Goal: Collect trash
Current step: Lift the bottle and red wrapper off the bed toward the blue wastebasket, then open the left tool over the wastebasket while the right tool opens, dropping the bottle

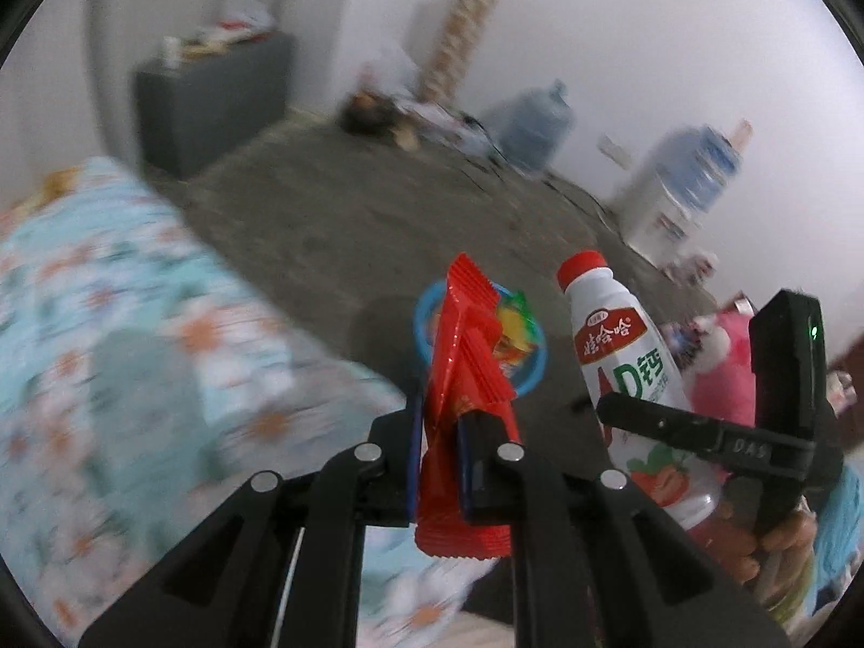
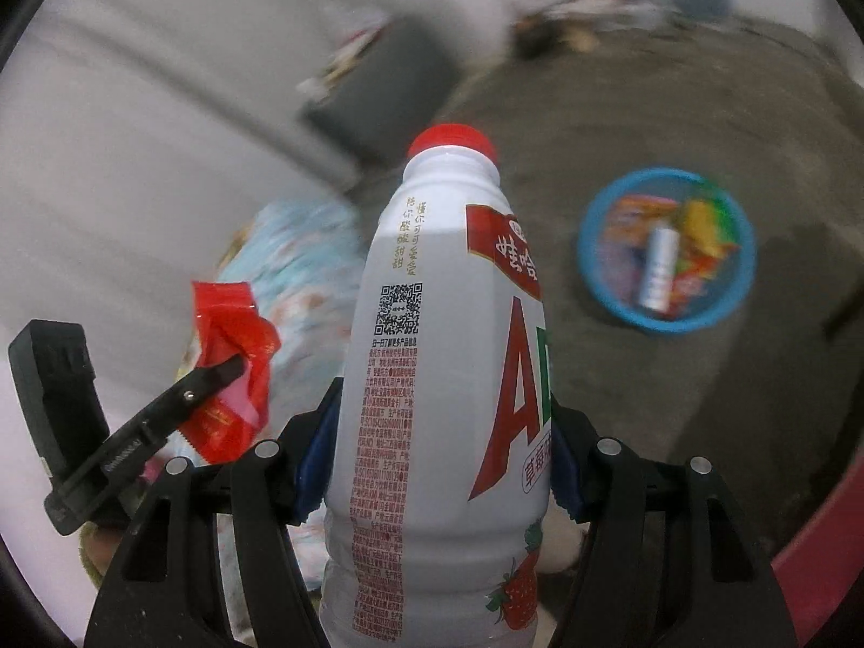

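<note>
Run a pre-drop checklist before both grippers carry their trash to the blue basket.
1. Left gripper clamped on crinkled red foil wrapper: ok.
2. Right gripper clamped on white plastic drink bottle with red cap: ok.
3. Bottle cap on: ok.
4. Round blue plastic basket in sight on the floor: ok.
5. Room left in basket: cannot tell, blurred.
6. Grippers apart from each other: ok.
</note>
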`<action>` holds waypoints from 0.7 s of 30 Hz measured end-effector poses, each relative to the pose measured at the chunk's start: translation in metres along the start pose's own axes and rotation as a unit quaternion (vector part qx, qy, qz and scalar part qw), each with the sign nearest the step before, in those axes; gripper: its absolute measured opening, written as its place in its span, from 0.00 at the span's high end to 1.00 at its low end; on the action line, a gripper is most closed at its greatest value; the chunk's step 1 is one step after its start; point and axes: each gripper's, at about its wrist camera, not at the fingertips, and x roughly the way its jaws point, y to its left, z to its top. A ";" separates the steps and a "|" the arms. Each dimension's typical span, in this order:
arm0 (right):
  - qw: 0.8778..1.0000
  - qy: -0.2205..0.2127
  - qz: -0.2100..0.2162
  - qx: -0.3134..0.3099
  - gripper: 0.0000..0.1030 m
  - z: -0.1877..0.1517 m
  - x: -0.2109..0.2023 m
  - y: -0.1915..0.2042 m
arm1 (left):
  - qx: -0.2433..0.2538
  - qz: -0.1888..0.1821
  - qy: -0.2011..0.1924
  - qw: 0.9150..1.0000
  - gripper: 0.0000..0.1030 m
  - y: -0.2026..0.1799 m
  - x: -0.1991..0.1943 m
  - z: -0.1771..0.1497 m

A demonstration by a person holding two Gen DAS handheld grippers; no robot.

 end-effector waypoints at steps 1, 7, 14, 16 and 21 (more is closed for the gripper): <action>1.000 -0.004 -0.008 0.013 0.41 0.001 -0.001 -0.010 | 0.005 -0.004 0.010 1.000 0.90 -0.008 0.011 0.005; 0.992 -0.016 -0.057 0.116 0.40 0.008 -0.004 -0.096 | 0.030 -0.002 0.084 0.996 0.90 -0.041 0.103 0.037; 0.973 -0.008 -0.118 0.197 0.40 0.027 0.034 -0.172 | 0.034 0.026 0.157 0.987 0.90 -0.053 0.210 0.056; 0.970 -0.003 -0.132 0.206 0.40 0.035 0.049 -0.185 | 0.029 0.028 0.170 0.985 0.90 -0.052 0.235 0.064; 0.966 0.003 -0.160 0.202 0.40 0.069 0.089 -0.197 | 0.027 0.021 0.169 0.985 0.89 -0.056 0.272 0.089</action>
